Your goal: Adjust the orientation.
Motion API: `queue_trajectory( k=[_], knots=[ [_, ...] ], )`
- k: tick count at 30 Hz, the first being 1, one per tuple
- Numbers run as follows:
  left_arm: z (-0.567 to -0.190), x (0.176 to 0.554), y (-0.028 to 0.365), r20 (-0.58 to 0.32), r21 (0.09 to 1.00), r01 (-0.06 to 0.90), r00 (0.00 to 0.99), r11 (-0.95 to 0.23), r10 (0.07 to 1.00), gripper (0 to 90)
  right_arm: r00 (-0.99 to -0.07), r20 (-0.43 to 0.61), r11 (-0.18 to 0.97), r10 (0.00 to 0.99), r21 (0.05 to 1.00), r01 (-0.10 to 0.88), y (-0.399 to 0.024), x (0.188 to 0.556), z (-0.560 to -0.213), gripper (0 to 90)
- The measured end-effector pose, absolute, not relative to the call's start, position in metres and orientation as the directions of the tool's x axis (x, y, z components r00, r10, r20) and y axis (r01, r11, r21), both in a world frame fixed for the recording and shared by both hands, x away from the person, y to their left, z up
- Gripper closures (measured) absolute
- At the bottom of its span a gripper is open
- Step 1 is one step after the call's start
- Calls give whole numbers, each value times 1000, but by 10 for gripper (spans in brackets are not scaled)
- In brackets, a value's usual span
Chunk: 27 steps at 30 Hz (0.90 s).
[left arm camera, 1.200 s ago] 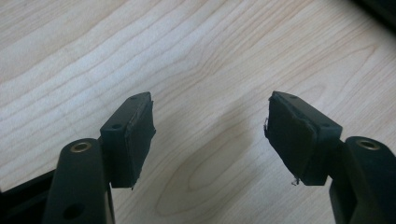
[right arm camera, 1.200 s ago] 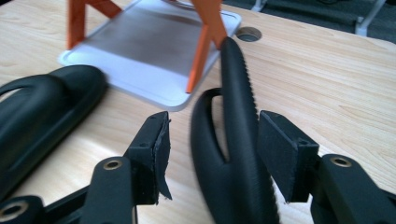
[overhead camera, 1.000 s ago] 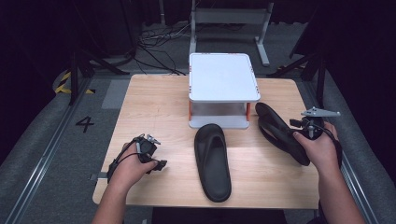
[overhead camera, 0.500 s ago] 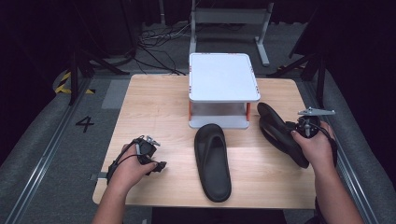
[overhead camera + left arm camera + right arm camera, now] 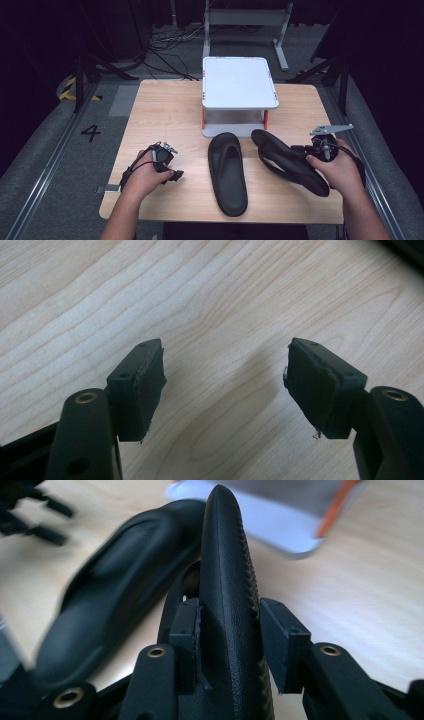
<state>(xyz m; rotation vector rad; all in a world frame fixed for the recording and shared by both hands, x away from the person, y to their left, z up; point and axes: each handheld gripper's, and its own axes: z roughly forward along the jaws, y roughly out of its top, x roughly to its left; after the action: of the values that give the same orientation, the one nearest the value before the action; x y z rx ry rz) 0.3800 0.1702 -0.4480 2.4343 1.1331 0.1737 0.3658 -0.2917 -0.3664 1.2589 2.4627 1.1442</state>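
On the pale wooden tabletop (image 5: 165,115) a white flat-topped stand with orange legs (image 5: 239,82) sits at the twelve o'clock side, toward the far edge. Just in front of it, at about six o'clock from the stand, a black moulded rubber sandal (image 5: 227,172) lies flat, sole down, its length running from the stand toward the near edge. A second black sandal with a ribbed sole (image 5: 290,161) is at three o'clock from the first, lying aslant with its toe close to the stand's near right leg. The right hand-held gripper (image 5: 300,150) has this second sandal clamped; in the right gripper view its two black jaws press on either side of the sandal (image 5: 227,595), which stands on edge between them, with the flat sandal (image 5: 110,600) blurred just beside it at nine o'clock. Over at about nine o'clock from the flat sandal, well apart from it, the left hand-held gripper (image 5: 172,174) rests low at the tabletop in the person's left hand (image 5: 145,175); its jaws are spread wide with only bare wood (image 5: 220,315) between them.
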Motion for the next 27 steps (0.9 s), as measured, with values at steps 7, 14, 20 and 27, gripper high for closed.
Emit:
queue_trajectory(
  k=[7,14,20,27],
  knots=[
    [-448,384,165,-72,442,688,666,-575,742,326,-664,227,403,713,643,651,-276,360,-379,625],
    [-450,385,162,-78,438,689,669,-578,739,325,-655,209,401,726,646,650,-279,362,-383,624],
    [-450,384,162,-79,434,692,667,-577,741,323,-613,138,379,778,675,633,-292,367,-381,630],
    [-452,384,163,-80,428,698,662,-574,745,323,-547,46,356,836,714,603,-308,378,-388,575]
  ],
)
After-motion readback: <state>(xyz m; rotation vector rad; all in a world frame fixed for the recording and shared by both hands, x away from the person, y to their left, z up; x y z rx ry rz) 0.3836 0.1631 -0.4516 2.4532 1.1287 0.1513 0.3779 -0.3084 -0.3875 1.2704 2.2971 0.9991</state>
